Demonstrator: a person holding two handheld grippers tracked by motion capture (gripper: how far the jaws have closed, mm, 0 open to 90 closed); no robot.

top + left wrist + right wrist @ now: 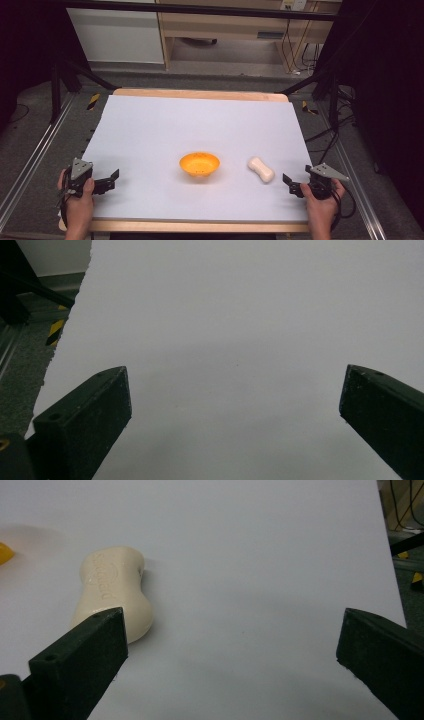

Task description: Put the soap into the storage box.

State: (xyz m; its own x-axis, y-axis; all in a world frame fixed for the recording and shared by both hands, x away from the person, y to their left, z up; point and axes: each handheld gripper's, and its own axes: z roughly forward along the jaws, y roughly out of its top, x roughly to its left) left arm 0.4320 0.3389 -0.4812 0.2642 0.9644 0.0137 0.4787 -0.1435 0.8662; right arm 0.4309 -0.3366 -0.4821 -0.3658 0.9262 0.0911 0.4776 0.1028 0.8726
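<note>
Orange bowl upright, empty, near the middle of the white table, toward the near side. Cream soap bar, waisted shape with embossed lettering on top, lies flat and angled just right of the bowl, not touching.

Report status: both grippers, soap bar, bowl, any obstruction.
Left gripper open, holding nothing. Right gripper open, beside soap bar. Soap lies apart from orange bowl. Nothing between them.

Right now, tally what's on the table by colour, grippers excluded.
Orange: 1, the bowl
Cream: 1, the soap bar
Total: 2
</note>
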